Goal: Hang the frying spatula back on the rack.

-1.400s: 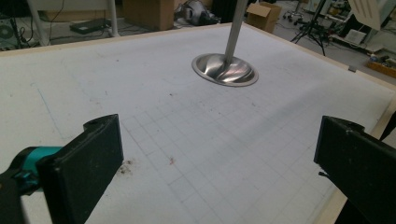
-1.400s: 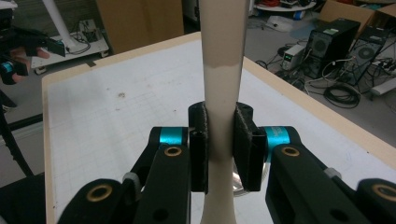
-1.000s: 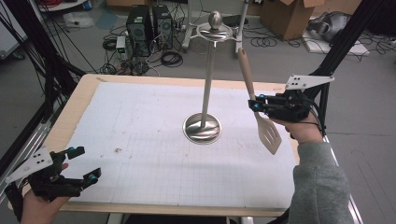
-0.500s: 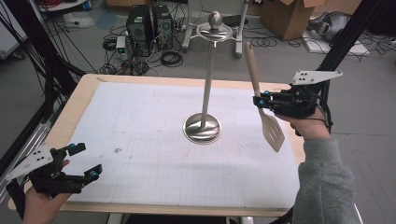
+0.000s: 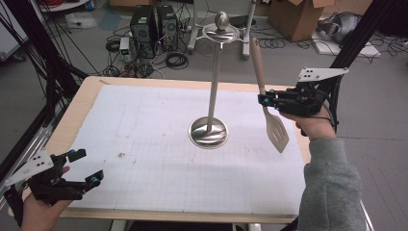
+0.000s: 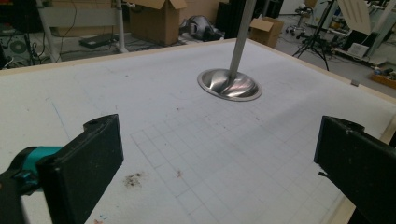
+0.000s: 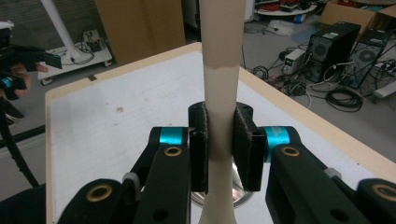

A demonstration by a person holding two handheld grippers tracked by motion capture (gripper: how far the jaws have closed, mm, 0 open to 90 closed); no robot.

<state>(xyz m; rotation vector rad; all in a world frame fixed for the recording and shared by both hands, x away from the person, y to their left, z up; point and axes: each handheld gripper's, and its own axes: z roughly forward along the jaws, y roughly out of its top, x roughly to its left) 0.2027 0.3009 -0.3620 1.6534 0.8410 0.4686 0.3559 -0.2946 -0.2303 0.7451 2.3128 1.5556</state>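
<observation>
The spatula (image 5: 267, 98) hangs in the air over the right side of the surface (image 5: 144, 144), near the metal stand (image 5: 211, 96). It is almost straight up and down. Its handle points up and leans a little away, and its flat slotted blade points down. The right hand-held gripper (image 5: 263, 100) squeezes it around the middle, reaching in sideways from the right. The right hand sits behind it, level, in a grey sleeve (image 5: 332, 187). The left hand-held gripper (image 5: 86, 166) rests low at the near left corner, wide apart and holding nothing.

Slotted spatula (image 5: 272, 113) upright in right claw (image 5: 263, 100), beside steel stand (image 5: 210, 126) on white mat (image 5: 144, 144).
</observation>
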